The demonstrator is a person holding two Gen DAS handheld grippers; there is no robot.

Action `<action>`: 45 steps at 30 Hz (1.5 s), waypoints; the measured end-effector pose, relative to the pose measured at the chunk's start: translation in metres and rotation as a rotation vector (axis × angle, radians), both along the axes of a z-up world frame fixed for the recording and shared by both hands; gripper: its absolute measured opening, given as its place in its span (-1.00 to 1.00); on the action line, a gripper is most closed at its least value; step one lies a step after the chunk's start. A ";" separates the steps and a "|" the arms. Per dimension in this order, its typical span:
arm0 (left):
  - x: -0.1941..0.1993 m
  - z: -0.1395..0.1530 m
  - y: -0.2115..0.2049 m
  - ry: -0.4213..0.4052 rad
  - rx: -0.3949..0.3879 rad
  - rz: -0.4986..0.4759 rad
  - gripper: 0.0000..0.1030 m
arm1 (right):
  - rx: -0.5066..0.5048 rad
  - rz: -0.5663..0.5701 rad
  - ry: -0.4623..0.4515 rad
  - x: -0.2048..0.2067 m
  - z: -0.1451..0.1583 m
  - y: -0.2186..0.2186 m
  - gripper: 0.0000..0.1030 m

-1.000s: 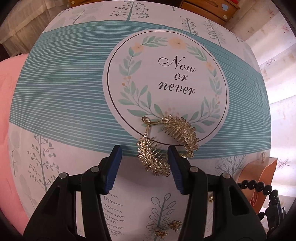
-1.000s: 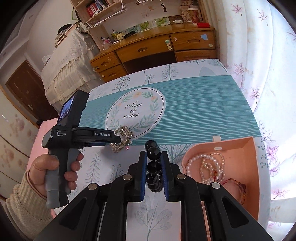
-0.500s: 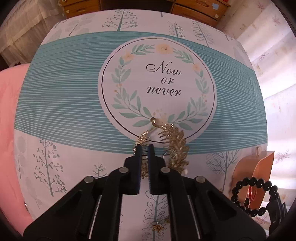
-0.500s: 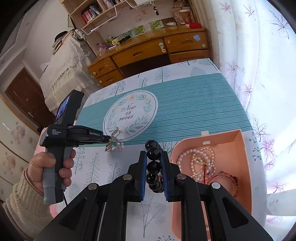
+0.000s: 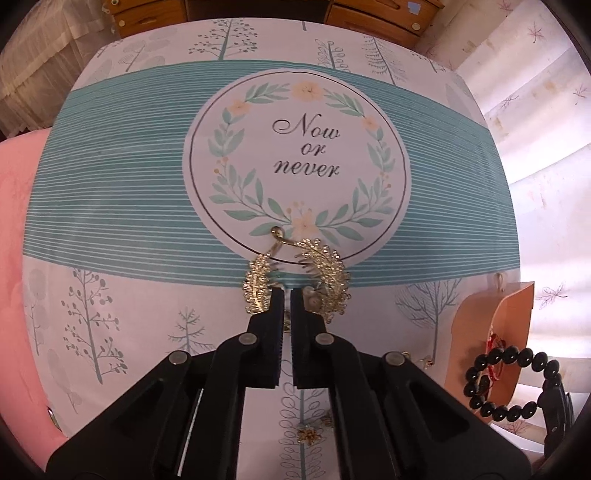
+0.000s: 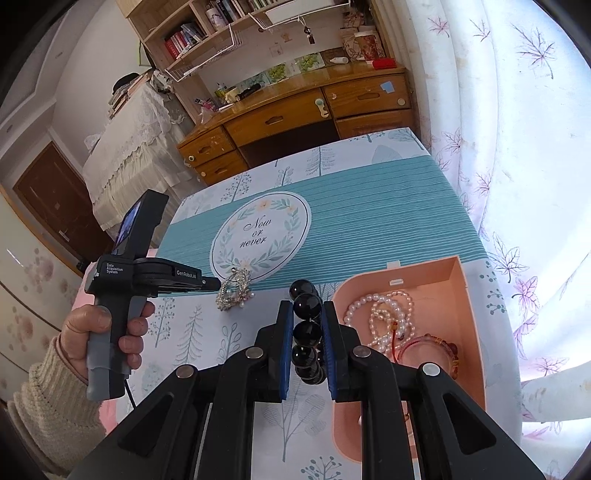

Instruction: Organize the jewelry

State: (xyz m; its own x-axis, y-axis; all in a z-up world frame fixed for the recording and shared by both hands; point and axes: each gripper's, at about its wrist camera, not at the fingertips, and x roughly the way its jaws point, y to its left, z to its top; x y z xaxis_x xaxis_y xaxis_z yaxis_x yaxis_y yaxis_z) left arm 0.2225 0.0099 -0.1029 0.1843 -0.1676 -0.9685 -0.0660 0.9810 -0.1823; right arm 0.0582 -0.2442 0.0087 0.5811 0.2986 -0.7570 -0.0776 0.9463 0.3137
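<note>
Bedroom setting: worktop covered by a cloth printed with a teal striped band, pale trees and a round "Now or never" wreath medallion.

Gold leaf-shaped rhinestone hair claw clip sits at the near rim of the medallion, where the teal band meets the white tree print. Left tongs are nearly closed, narrow gap only, tips pinching the clip between its two leaf halves; one half shows left of the tips, the other right. In the right wrist view the clip hangs at the tip of the left tongs; whether it rests on the cloth or is just off it cannot be told.

Black glossy round-bead bracelet is clamped between the blue pads of the right tongs, beads stacked in a column between the fingers, two topmost beads standing above the fingertips. The same bracelet shows as a loop at the right edge of the left wrist view.

Peach-pink open jewellery box lies just right of the right tongs, on the worktop's window side. Inside: white pearl necklace coiled toward the far wall, red-brown bead bracelet nearer.

Small gold flower-shaped pieces lie on the cloth below the left tongs, partly hidden.

Person's left hand, cream knit cuff, grips the left handle.

Beyond: wooden desk with drawers, bookshelf, floral curtains.
</note>
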 end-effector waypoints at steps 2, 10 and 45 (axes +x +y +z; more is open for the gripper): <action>0.002 0.000 -0.004 0.004 -0.014 -0.003 -0.83 | 0.004 -0.001 -0.001 -0.001 0.001 -0.001 -0.72; 0.009 0.002 -0.015 -0.013 -0.035 0.020 0.08 | 0.012 -0.006 -0.004 -0.004 0.002 -0.005 -0.72; 0.030 -0.035 -0.048 0.073 0.097 0.020 -0.21 | 0.061 -0.019 -0.006 -0.011 0.001 -0.014 -0.72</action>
